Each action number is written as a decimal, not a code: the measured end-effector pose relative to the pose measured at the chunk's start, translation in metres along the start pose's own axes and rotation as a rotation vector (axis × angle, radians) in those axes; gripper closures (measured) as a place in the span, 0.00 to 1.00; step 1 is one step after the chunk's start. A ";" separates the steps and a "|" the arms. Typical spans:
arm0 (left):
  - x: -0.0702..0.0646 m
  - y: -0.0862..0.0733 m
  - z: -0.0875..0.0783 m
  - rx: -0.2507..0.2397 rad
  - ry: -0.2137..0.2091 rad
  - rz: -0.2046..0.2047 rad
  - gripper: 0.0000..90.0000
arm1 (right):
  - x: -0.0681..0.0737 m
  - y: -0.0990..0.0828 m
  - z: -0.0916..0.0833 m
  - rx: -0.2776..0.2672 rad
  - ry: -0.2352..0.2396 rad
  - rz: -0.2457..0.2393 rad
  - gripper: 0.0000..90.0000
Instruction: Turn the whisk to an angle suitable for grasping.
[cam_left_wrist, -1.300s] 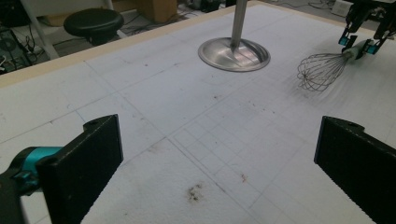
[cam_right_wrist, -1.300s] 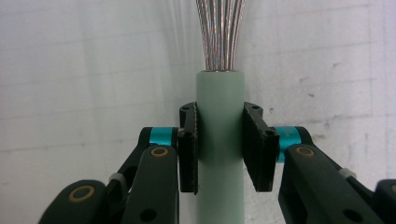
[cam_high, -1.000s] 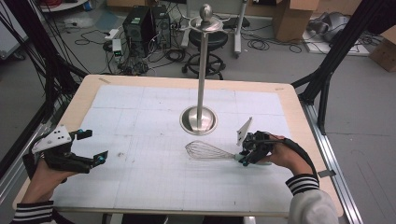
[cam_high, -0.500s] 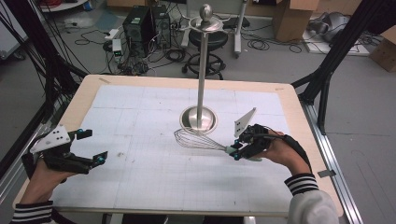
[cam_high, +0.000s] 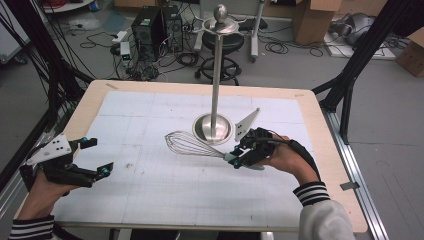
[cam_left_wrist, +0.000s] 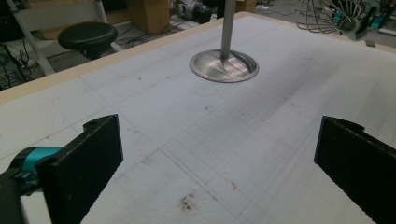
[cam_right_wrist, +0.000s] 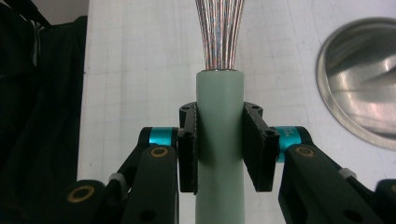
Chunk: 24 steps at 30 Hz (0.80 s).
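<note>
Now my right gripper (cam_high: 239, 159) clamps the pale-green-handled wire whisk (cam_high: 192, 144) near the steel stand's base (cam_high: 213, 128); my left gripper (cam_high: 102, 157) gapes wide, empty.

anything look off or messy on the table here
Nothing stands out. The whisk is held by its pale green handle in the right gripper, wires pointing at the stand, which is upright. The left gripper hangs open over the mat, which has a few small dark smudges.
</note>
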<state>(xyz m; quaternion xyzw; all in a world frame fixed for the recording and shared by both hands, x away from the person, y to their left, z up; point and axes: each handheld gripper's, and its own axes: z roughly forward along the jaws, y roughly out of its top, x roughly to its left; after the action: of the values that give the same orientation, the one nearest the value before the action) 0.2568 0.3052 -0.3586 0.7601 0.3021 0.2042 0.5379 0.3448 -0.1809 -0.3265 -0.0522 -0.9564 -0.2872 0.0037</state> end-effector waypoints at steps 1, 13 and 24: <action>0.000 0.000 0.000 -0.001 0.000 -0.001 0.02 | 0.001 0.003 0.001 0.005 0.000 0.001 0.77; -0.001 0.002 -0.002 -0.008 -0.009 0.005 0.02 | 0.005 0.032 0.011 -0.018 0.014 -0.016 0.77; -0.001 0.002 -0.005 -0.013 -0.017 0.010 0.02 | 0.007 0.050 0.021 -0.083 0.026 -0.039 0.77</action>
<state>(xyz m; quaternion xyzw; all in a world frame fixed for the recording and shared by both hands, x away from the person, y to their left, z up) 0.2538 0.3073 -0.3551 0.7599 0.2922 0.2022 0.5443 0.3434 -0.1274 -0.3164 -0.0298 -0.9445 -0.3271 0.0083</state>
